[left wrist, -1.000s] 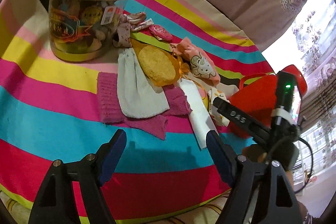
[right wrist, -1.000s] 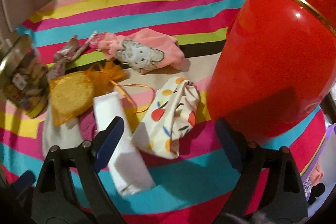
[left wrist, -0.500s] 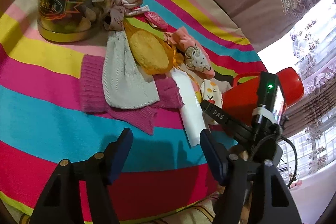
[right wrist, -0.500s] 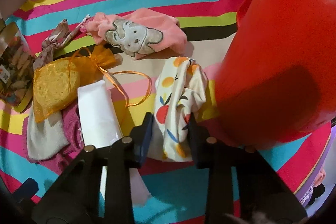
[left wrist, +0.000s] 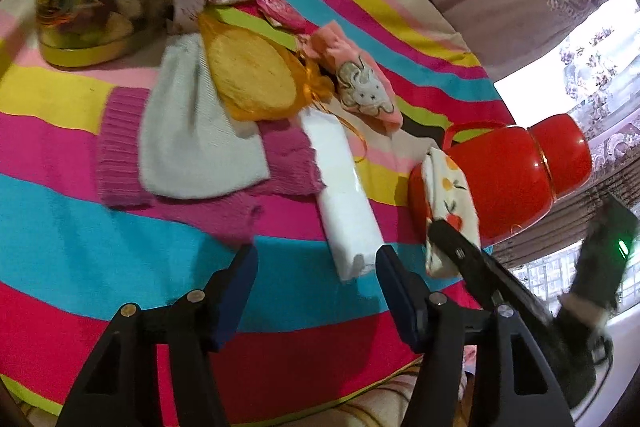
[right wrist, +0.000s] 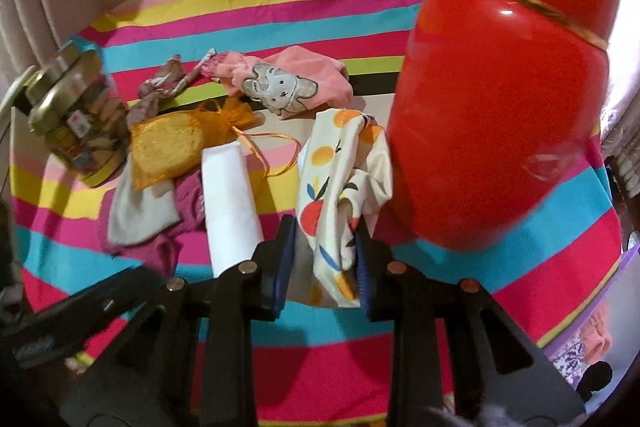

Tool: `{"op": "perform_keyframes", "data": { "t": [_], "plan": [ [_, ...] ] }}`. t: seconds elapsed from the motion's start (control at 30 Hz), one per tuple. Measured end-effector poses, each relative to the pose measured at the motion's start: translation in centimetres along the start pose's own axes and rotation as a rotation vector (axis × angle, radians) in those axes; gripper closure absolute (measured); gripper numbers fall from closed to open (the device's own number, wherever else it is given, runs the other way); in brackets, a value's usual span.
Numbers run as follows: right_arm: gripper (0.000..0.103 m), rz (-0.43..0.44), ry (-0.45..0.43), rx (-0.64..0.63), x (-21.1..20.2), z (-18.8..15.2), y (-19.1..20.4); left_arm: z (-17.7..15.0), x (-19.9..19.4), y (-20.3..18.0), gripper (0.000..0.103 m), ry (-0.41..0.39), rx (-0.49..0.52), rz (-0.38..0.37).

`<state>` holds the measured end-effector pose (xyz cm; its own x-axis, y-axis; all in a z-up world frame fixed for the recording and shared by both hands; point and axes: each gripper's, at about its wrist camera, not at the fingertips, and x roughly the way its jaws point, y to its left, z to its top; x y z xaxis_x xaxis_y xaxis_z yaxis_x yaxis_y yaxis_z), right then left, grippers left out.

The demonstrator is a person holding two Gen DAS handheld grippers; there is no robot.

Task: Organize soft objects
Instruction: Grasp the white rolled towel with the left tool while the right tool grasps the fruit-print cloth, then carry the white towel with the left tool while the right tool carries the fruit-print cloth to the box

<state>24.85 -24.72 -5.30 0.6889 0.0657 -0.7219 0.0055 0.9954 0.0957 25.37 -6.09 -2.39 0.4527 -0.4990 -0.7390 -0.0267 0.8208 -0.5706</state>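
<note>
Gripping the fruit-print cloth (right wrist: 340,187), the right gripper (right wrist: 325,259) is closed for lifting; the left gripper (left wrist: 316,279) is held open.

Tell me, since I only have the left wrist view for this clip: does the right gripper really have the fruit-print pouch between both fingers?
Observer: Yes. In the right wrist view the right gripper has one finger on each side of the fruit-print pouch and is closed on its lower end.
Operator: The top of the snack jar is cut off in my view. Is it lidded?
Observer: Yes, a metal lid sits on the snack jar.
</note>
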Motion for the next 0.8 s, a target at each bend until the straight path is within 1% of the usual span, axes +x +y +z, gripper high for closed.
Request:
{"op": "perform_keyframes", "data": {
  "t": [0.13, 0.23, 0.43, 0.53, 0.57, 0.6, 0.63, 0.67, 0.8],
  "plan": [
    [0.072, 0.026, -0.020, -0.008, -1.9, -0.9, -0.8, 0.3, 1.7, -1.1, 0.041, 0.031, 0.000, 0.035],
    [0.072, 0.043, -0.025, -0.008, -3.2, -1.6, -1.6, 0.9, 3.0, -2.3, 0.041, 0.040, 0.024, 0.071],
    [0.072, 0.058, -0.035, 0.004, -5.3, -3.3, -3.8, 1.3, 5.6, -4.5, 0.041, 0.070, 0.081, 0.194],
    [0.072, 0.042, -0.048, 0.014, -6.7, -4.0, -5.0, 1.2, 6.5, -5.5, 0.041, 0.070, 0.139, 0.271],
    [0.072, 0.036, -0.052, 0.018, -7.1, -4.2, -5.3, 1.1, 6.6, -5.7, 0.041, 0.069, 0.154, 0.285],
    [0.072, 0.025, -0.058, 0.020, -7.6, -4.5, -5.7, 1.1, 6.8, -6.0, 0.043, 0.067, 0.172, 0.306],
    [0.072, 0.012, -0.066, 0.021, -8.2, -4.8, -6.0, 1.0, 6.9, -6.1, 0.056, 0.064, 0.184, 0.318],
    [0.072, 0.003, -0.071, 0.026, -8.6, -5.2, -6.4, 0.8, 6.9, -6.3, 0.057, 0.059, 0.207, 0.341],
    [0.072, -0.010, -0.067, 0.062, -10.1, -6.2, -8.4, 0.4, 6.8, -6.6, 0.061, 0.051, 0.230, 0.349]
  ]
}}
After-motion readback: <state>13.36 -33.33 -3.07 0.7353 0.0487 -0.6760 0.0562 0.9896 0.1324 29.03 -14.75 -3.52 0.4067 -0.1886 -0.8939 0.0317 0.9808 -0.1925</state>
